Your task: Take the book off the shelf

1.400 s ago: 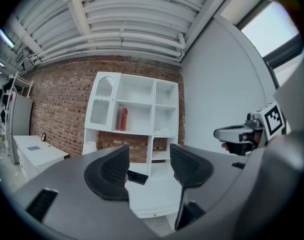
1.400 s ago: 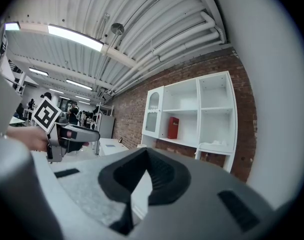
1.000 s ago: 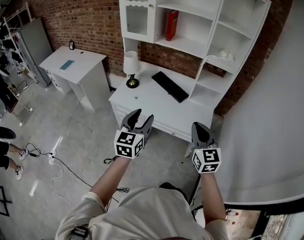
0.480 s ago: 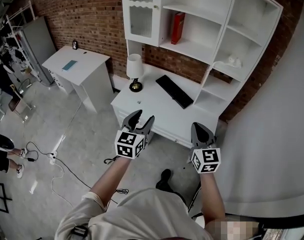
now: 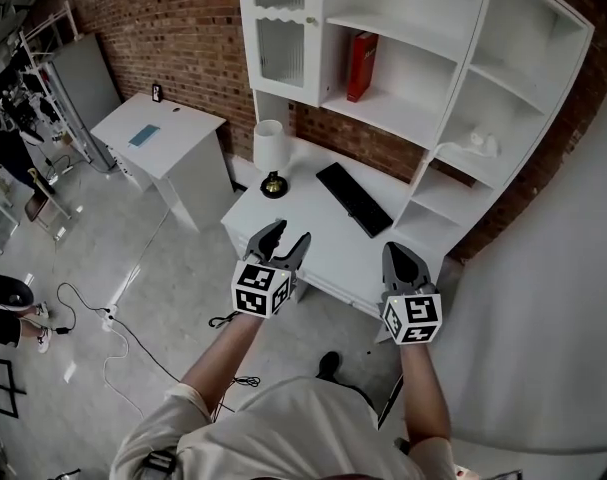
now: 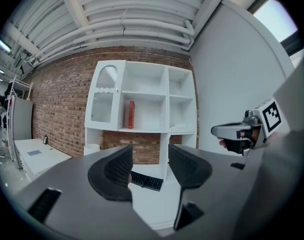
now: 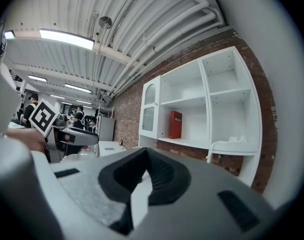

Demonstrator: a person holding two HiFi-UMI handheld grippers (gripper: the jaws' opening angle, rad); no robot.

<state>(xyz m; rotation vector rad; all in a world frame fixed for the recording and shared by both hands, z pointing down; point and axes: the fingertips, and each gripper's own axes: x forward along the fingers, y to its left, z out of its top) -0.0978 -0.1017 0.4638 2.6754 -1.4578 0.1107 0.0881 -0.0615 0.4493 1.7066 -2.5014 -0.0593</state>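
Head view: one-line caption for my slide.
Left gripper open, right gripper shut, both held before the white desk; red book stands upright on the shelf above.

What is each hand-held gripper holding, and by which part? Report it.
Nothing is held. The left hand-held gripper is open and empty; the right hand-held gripper is shut on nothing. The book stands untouched on the shelf.

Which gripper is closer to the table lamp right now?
Left. The left gripper is almost straight in front of the lamp, by the desk's front edge. The right gripper is farther right, in front of the keyboard's right end.
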